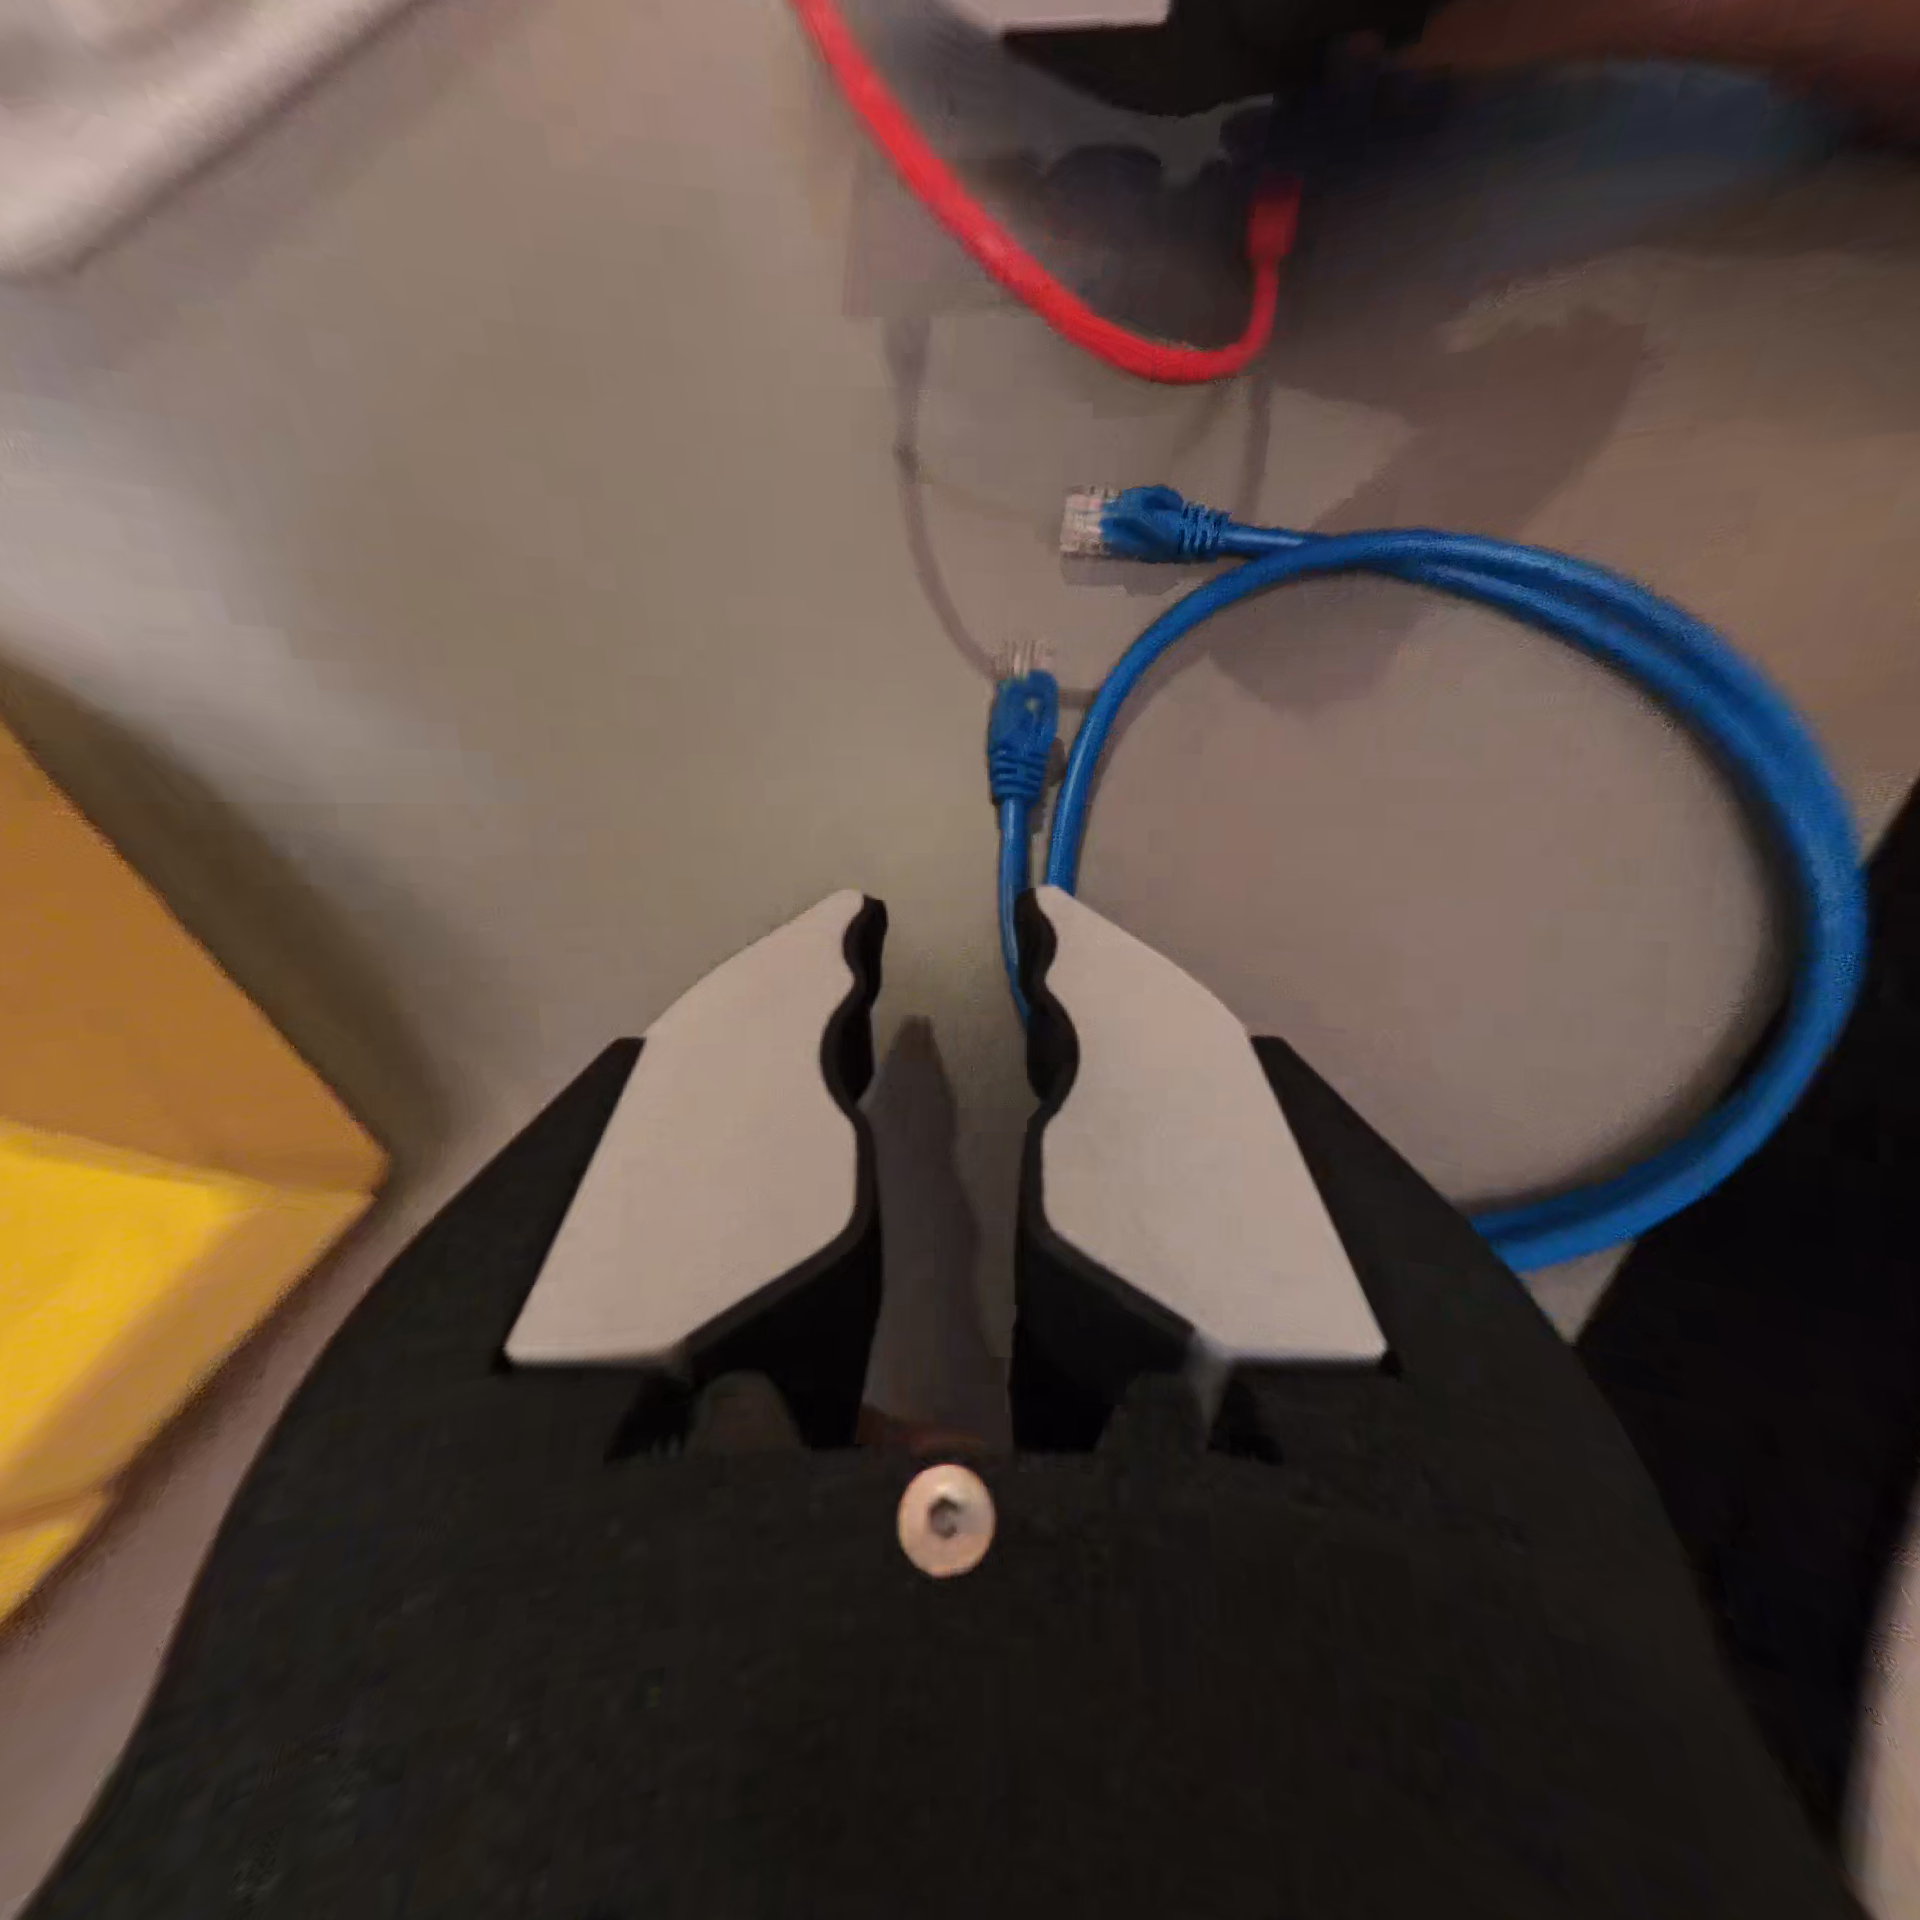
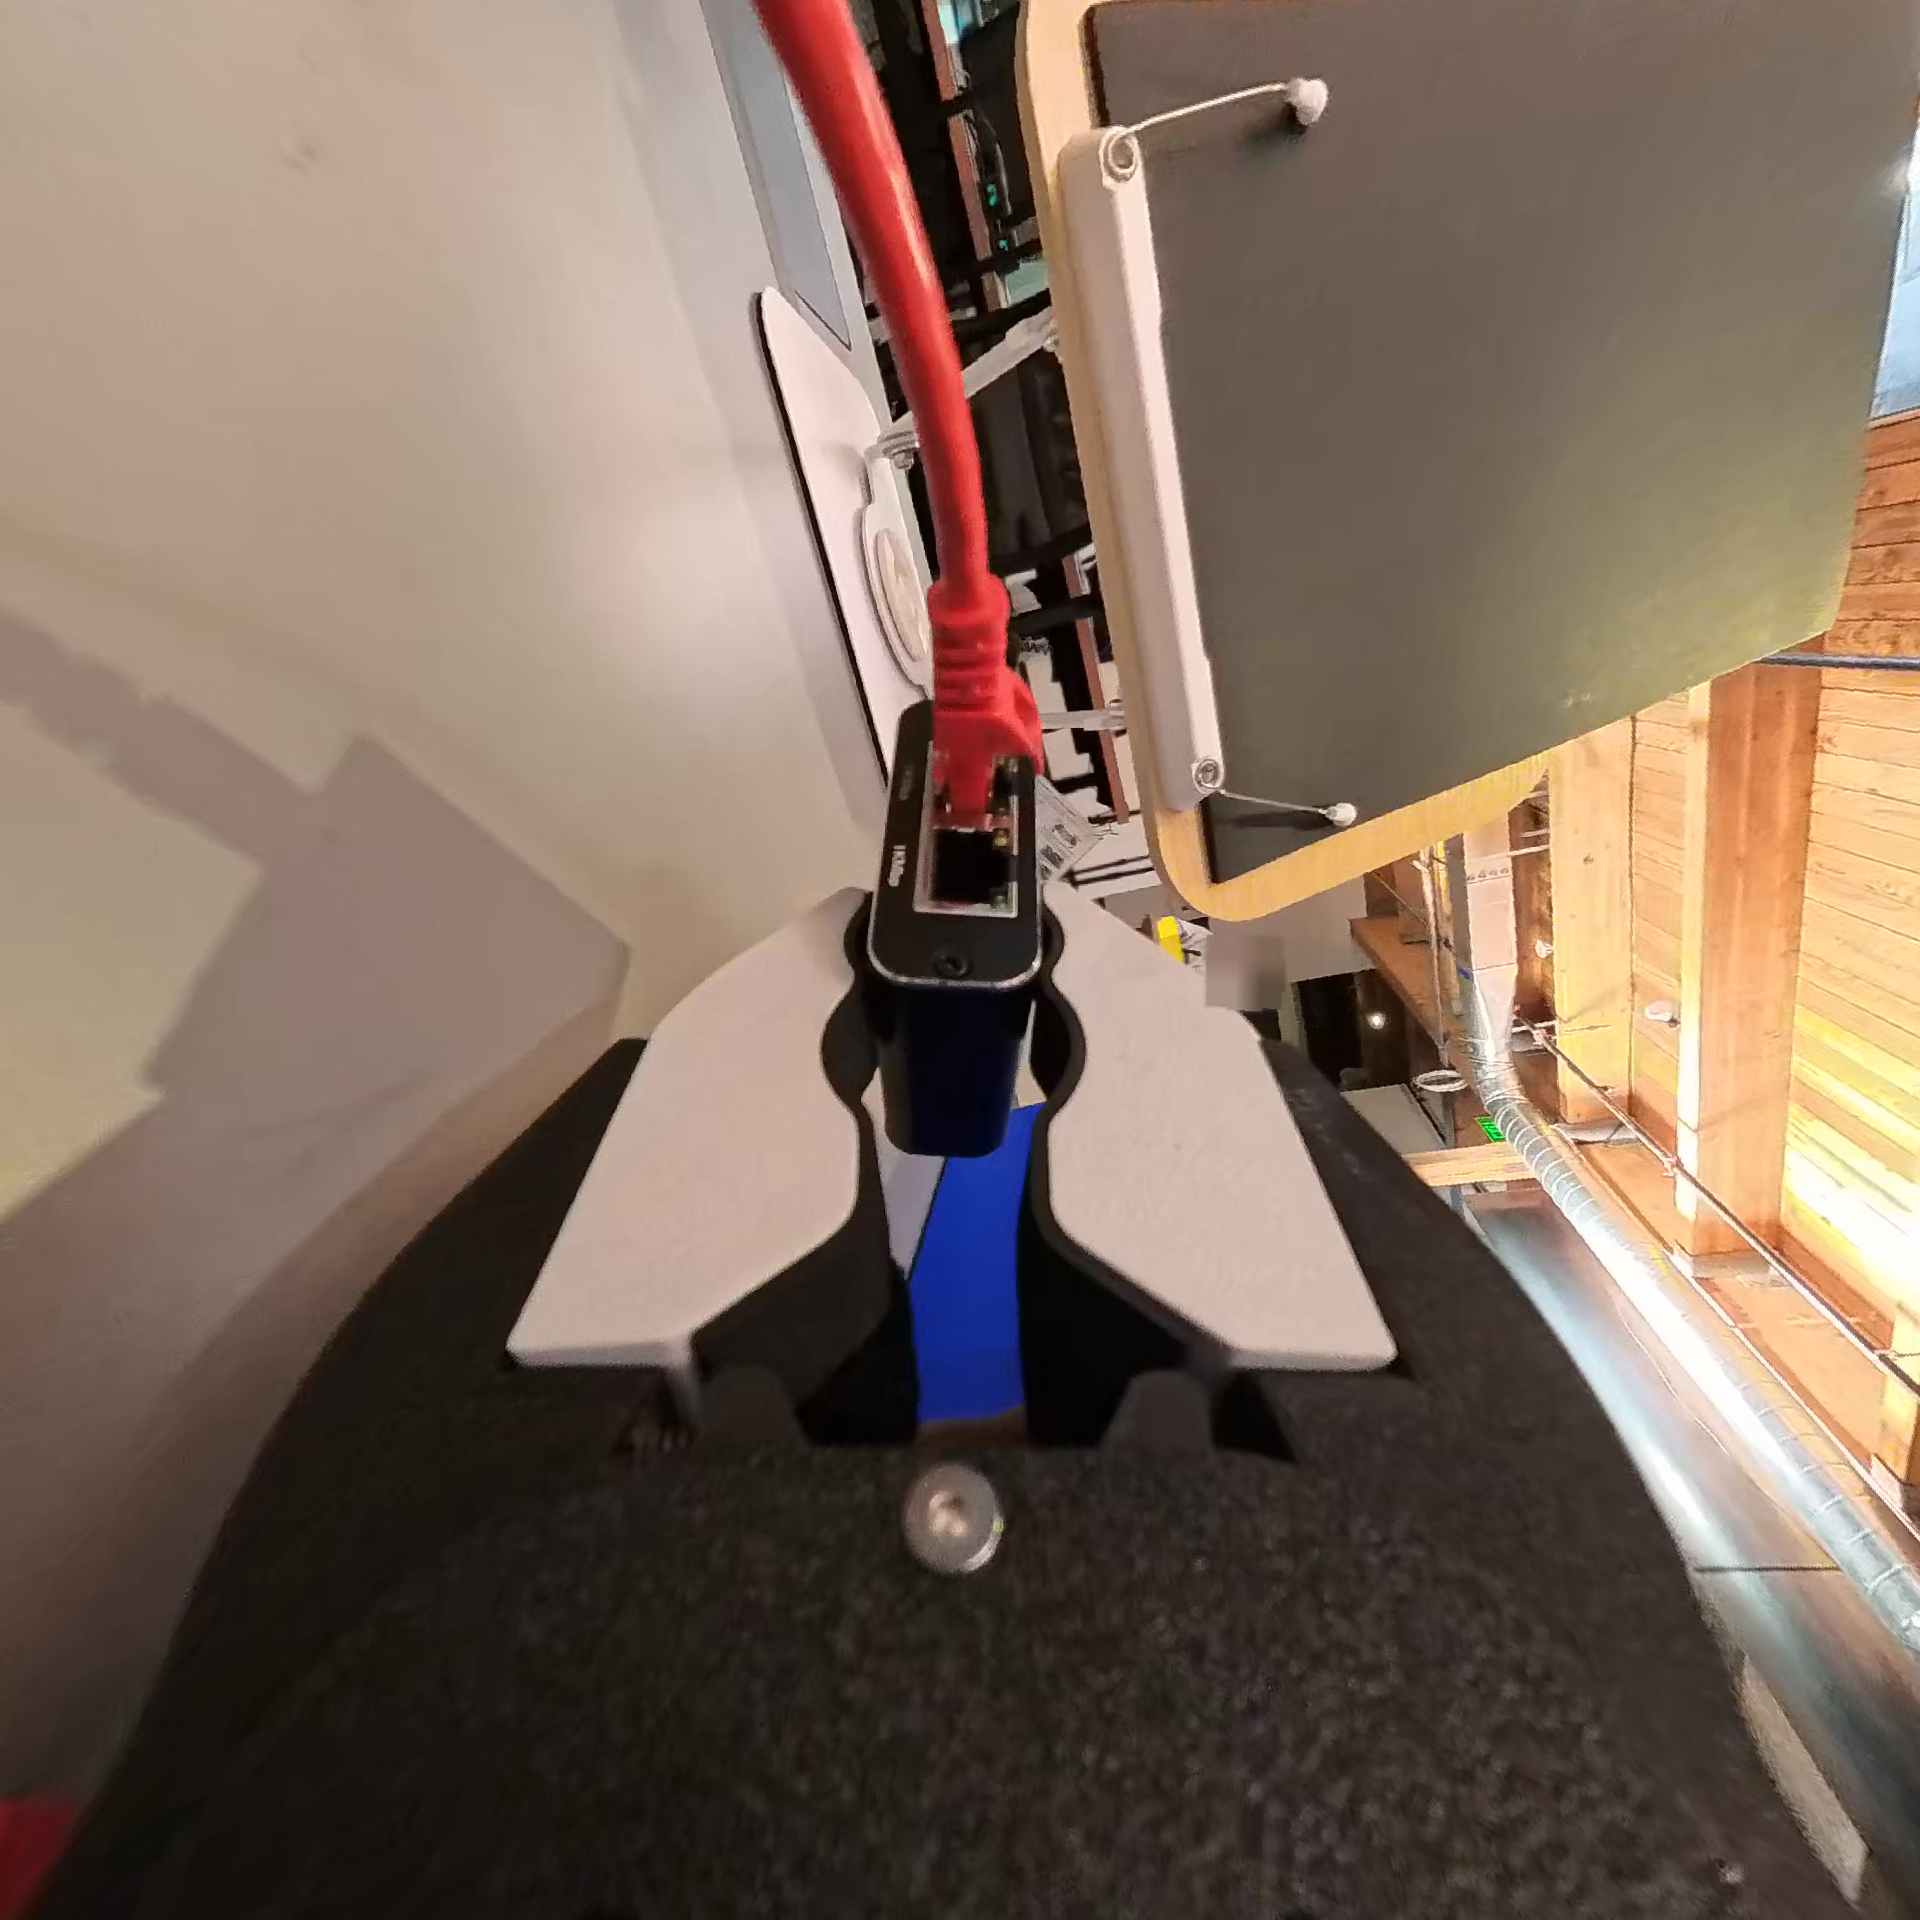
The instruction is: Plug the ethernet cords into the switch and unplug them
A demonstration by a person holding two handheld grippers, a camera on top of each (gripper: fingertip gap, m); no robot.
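Note:
My right gripper (image 2: 954,940) is shut on a small black switch (image 2: 951,997) and holds it up in the air. A red ethernet cord (image 2: 914,312) is plugged into the switch's far port; the near port (image 2: 961,864) is empty. In the left wrist view a blue ethernet cord (image 1: 1621,831) lies coiled on the grey table, both plugs free: one (image 1: 1127,523) farther off, one (image 1: 1023,727) just ahead of my left gripper (image 1: 951,914). The left gripper is open and empty above the table. The red cord (image 1: 1039,270) hangs in a loop beyond.
A yellow box (image 1: 156,1195) sits at the left of the grey table (image 1: 520,520). In the right wrist view a white wall (image 2: 364,520) is at the left, and a dark panel with a wooden rim (image 2: 1507,416) at the upper right.

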